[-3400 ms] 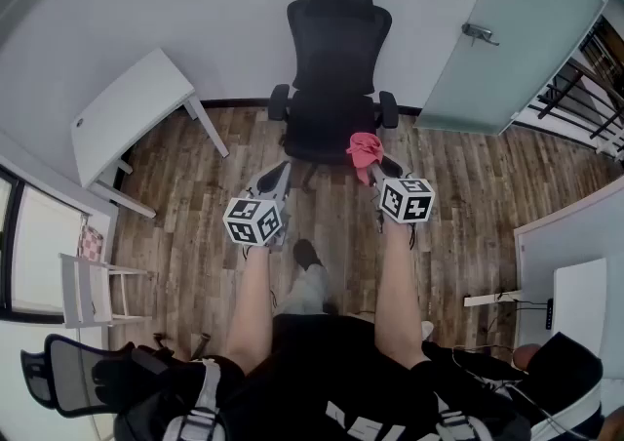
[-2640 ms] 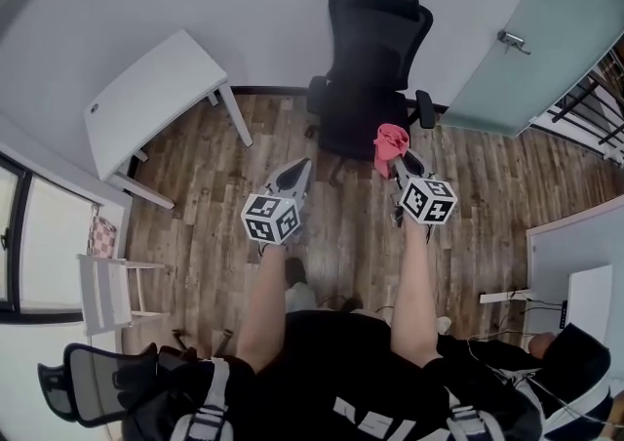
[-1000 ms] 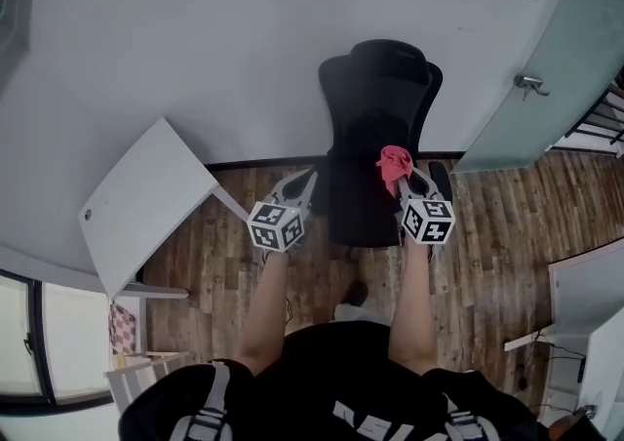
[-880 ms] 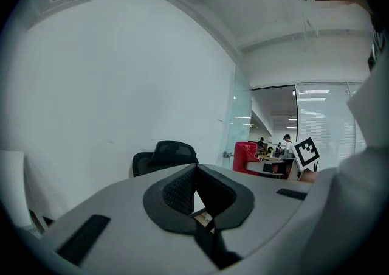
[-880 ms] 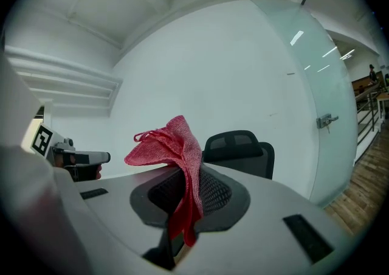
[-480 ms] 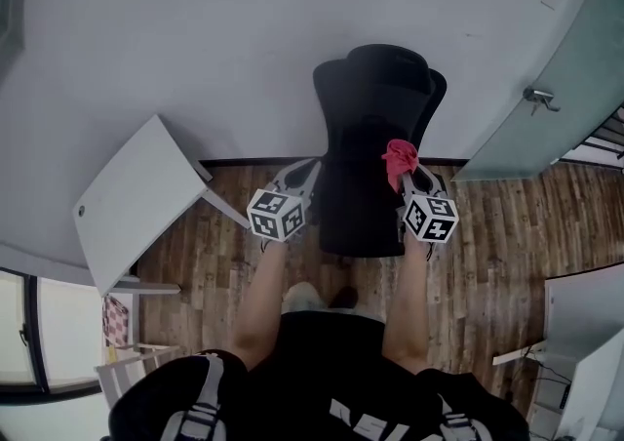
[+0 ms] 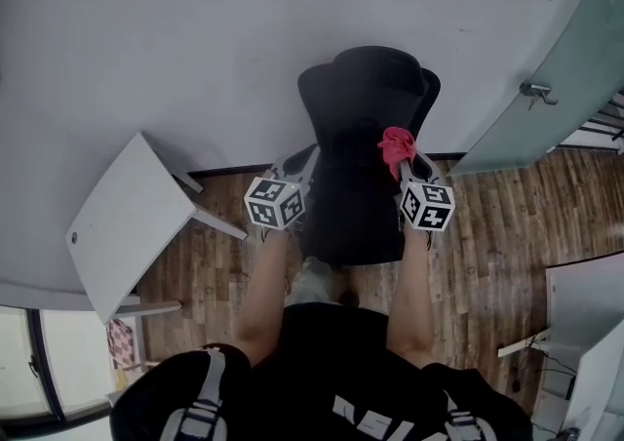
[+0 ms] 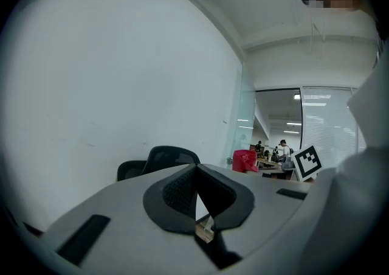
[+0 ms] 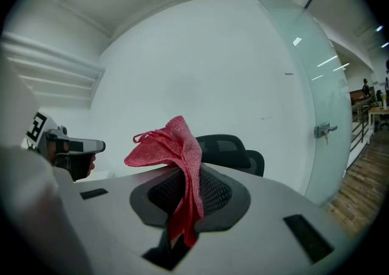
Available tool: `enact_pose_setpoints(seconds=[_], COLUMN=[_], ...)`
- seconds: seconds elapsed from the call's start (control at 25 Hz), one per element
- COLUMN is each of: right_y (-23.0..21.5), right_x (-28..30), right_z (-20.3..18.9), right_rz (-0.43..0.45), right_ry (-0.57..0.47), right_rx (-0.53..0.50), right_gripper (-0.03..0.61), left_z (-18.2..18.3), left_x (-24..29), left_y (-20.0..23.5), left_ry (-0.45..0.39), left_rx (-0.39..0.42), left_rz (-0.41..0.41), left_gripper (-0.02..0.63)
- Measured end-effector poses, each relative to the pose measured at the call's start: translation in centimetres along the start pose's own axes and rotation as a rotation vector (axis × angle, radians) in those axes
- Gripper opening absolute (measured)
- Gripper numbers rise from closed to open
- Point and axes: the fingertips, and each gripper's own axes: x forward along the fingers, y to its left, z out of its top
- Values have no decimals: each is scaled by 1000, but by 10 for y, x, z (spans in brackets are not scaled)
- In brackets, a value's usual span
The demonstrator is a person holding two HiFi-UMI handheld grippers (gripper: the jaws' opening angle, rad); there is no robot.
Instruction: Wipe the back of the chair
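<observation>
The right gripper (image 9: 189, 176) pinches a red cloth (image 9: 173, 146), its jaws clamped on the fabric. The left gripper (image 8: 196, 171) has its jaws pressed together on nothing. Only the head view shows both at the side edges of the black chair (image 7: 363, 117), which stands against the white wall (image 7: 195, 39).

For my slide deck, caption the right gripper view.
Right tongs pinch a red cloth before the black chair.

Red cloth (image 7: 395, 147); black chair (image 7: 359, 107); brown wood-grain floor (image 7: 492, 210)
</observation>
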Motion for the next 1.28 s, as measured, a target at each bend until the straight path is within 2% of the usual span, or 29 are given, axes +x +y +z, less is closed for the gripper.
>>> enact_pose_setpoints(seconds=[0.2,0.52,0.76,0.92,1.08,1.28], right_y=[-20,-16,-2,6,17,24], right_x=[55,156,230,266,291,319], right_z=[12,31,27,13,0,-3], right_rz=[-61,-61,-83,-94,-91,-71], right_ry=[13,36,74,93,129,152], right_rx=[17,31,40,100,123,120], right_gripper=[69,69,69,69,69,70], left_z=[19,39,50,50,44,41], left_x=[60,131,164,178,189,204], left_y=[29,102,166,198,219,232], left_ry=[5,26,37,41,60,85], left_rx=[4,-18,-46,-56,-82,-74], left_rz=[-74,-128,-152,-169,-182,-206], left_gripper=[25,25,25,25,25,25])
